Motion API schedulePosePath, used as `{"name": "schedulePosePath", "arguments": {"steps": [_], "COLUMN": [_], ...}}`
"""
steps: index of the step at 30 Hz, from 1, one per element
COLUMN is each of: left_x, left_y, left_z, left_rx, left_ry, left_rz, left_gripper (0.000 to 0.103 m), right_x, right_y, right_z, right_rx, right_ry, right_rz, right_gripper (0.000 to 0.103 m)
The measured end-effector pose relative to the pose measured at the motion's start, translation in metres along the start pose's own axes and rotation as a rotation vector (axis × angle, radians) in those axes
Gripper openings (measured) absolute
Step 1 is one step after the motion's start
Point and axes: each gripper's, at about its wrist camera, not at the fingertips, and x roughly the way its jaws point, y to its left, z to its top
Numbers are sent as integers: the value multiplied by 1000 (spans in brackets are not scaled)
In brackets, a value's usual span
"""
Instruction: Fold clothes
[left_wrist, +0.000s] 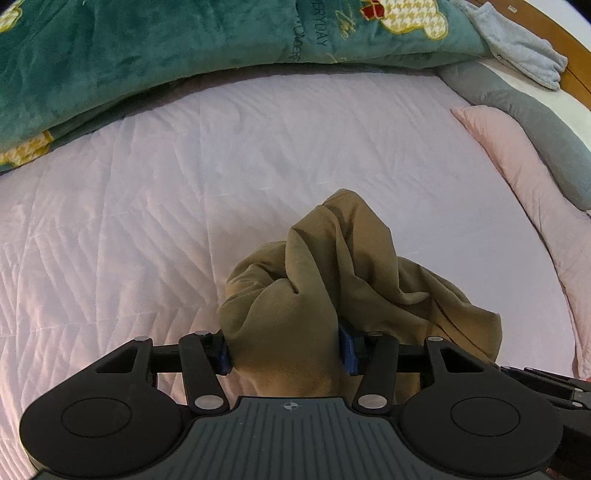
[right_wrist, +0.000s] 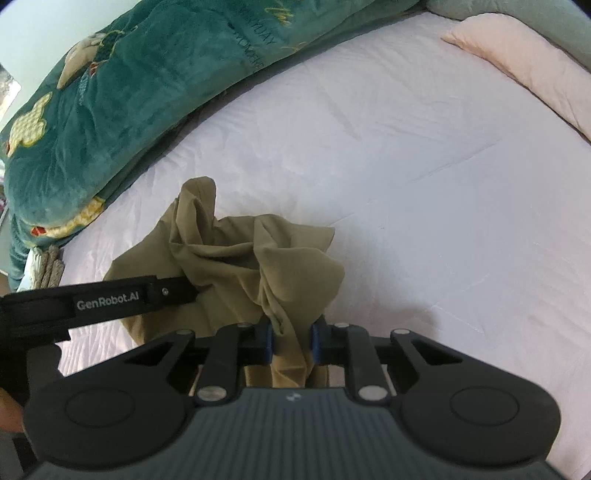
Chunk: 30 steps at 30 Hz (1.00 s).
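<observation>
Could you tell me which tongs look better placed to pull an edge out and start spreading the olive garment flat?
Probably the right tongs: they pinch a narrow fold of the olive garment, with bare pink bedspread on their side. The left tongs clamp a thick bunch, better as the anchor.

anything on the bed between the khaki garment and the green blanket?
Nothing: in both wrist views only bare pink quilted bedspread lies between the khaki garment and the green blanket. Both grippers, left and right, are clamped on the garment.
</observation>
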Motion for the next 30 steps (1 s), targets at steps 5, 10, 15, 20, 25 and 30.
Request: {"name": "schedulePosePath", "arguments": {"steps": [5, 10, 15, 20, 25, 30], "left_x": [12, 7, -4, -1, 20, 31], "left_y": [20, 46, 56, 70, 85, 94], "left_z": [-13, -25, -19, -16, -16, -21], "left_rx": [-18, -60, -112, -132, -165, -195], "left_ry": [71, 74, 128, 188, 207, 212], "left_rz": [18, -23, -52, -60, -54, -65], "left_gripper": [55, 63, 64, 66, 81, 89], "right_x": [39, 50, 23, 26, 82, 101], "right_y": [4, 11, -2, -3, -3, -1], "right_z": [-19, -51, -40, -11, -6, -11], "right_rx": [33, -19, 23, 2, -31, -2], "right_ry": [165, 292, 250, 164, 313, 341], "right_rz": [19, 11, 13, 17, 55, 77], "right_gripper": [23, 41, 55, 75, 77, 94]}}
